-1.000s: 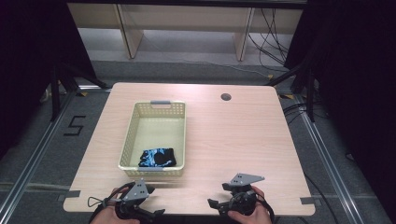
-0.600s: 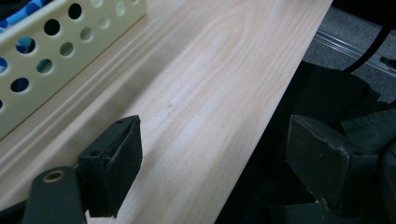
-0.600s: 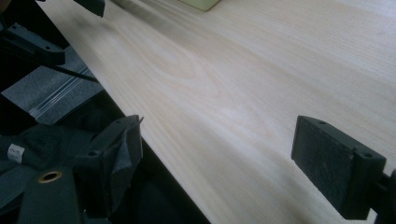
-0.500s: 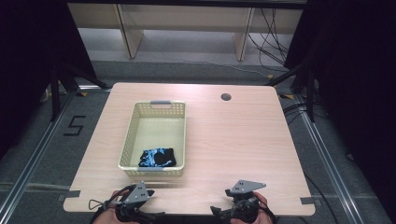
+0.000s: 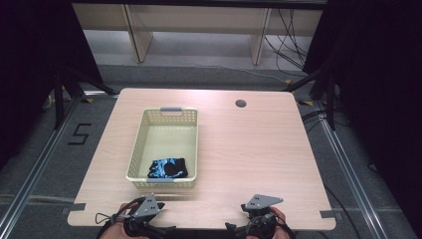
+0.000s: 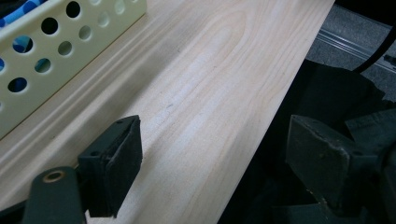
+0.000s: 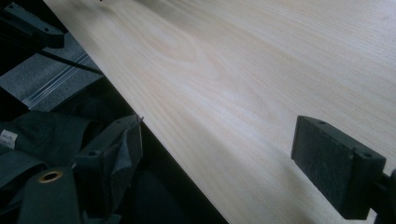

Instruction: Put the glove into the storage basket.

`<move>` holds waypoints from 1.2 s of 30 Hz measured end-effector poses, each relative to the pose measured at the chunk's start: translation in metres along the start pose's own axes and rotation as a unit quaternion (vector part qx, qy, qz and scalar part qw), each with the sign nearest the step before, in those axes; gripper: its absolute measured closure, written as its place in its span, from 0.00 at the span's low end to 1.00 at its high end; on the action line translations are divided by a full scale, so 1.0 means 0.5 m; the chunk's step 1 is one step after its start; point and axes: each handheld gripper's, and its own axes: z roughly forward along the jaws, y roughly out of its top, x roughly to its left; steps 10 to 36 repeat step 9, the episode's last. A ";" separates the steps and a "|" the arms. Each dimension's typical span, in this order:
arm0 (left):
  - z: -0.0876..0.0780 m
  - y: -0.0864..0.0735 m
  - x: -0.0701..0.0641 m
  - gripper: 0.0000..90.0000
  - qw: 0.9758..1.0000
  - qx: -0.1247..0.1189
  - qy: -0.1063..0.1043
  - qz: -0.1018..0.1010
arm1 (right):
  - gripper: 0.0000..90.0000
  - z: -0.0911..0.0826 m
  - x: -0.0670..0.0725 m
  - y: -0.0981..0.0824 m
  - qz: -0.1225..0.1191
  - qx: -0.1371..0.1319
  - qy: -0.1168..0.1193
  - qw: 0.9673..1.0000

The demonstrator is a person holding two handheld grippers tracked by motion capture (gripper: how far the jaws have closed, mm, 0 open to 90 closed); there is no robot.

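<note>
Both claws, left claw (image 5: pixel 144 219) and right claw (image 5: pixel 259 221), pulled back to desk (image 5: pixel 249 149) edge, wide open, empty, likely because glove (image 5: pixel 168 168) sat in basket (image 5: pixel 144 137).

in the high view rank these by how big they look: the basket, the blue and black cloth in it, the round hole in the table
1. basket, by far the largest
2. blue and black cloth, covering only the near end of the basket's floor
3. round hole, the smallest; it lies farther from the camera, but the gap is plain enough to rank
</note>
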 end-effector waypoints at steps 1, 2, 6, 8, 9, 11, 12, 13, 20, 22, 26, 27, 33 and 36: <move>0.000 0.000 0.001 0.20 1.000 0.002 -0.002 0.001 | 0.19 0.000 0.000 0.000 0.000 0.002 0.002 1.000; 0.001 0.000 0.001 0.20 1.000 0.003 0.000 0.001 | 0.19 0.001 -0.001 0.000 -0.001 0.003 0.004 1.000; 0.000 0.000 0.001 0.20 1.000 0.000 0.001 0.001 | 0.19 0.001 -0.001 -0.001 0.001 0.006 0.000 1.000; 0.000 0.000 0.001 0.20 1.000 0.000 0.001 0.001 | 0.19 0.001 -0.001 0.000 0.002 0.005 -0.001 1.000; 0.000 0.000 0.001 0.20 1.000 0.000 0.001 0.001 | 0.19 0.001 -0.001 0.000 0.000 0.005 0.000 1.000; 0.000 0.000 0.001 0.20 1.000 0.000 0.001 0.001 | 0.19 0.001 -0.001 0.000 0.000 0.005 0.000 1.000; 0.000 0.000 0.001 0.20 1.000 0.000 0.001 0.001 | 0.19 0.001 -0.001 0.000 0.000 0.005 0.000 1.000; 0.000 0.000 0.001 0.20 1.000 0.000 0.001 0.001 | 0.19 0.001 -0.001 0.000 0.000 0.005 0.000 1.000; 0.000 0.000 0.001 0.20 1.000 0.000 0.001 0.001 | 0.19 0.001 -0.001 0.000 0.000 0.005 0.000 1.000; 0.000 0.000 0.001 0.20 1.000 0.000 0.001 0.001 | 0.19 0.001 -0.001 0.000 0.000 0.005 0.000 1.000; 0.000 0.000 0.001 0.20 1.000 0.000 0.001 0.001 | 0.19 0.001 -0.001 0.000 0.000 0.005 0.000 1.000; 0.000 0.000 0.001 0.20 1.000 0.000 0.001 0.001 | 0.19 0.001 -0.001 0.000 0.000 0.005 0.000 1.000; 0.000 0.000 0.001 0.20 1.000 0.000 0.001 0.001 | 0.19 0.001 -0.001 0.000 0.000 0.005 0.000 1.000; 0.000 0.000 0.001 0.20 1.000 0.000 0.001 0.001 | 0.19 0.001 -0.001 0.000 0.000 0.005 0.000 1.000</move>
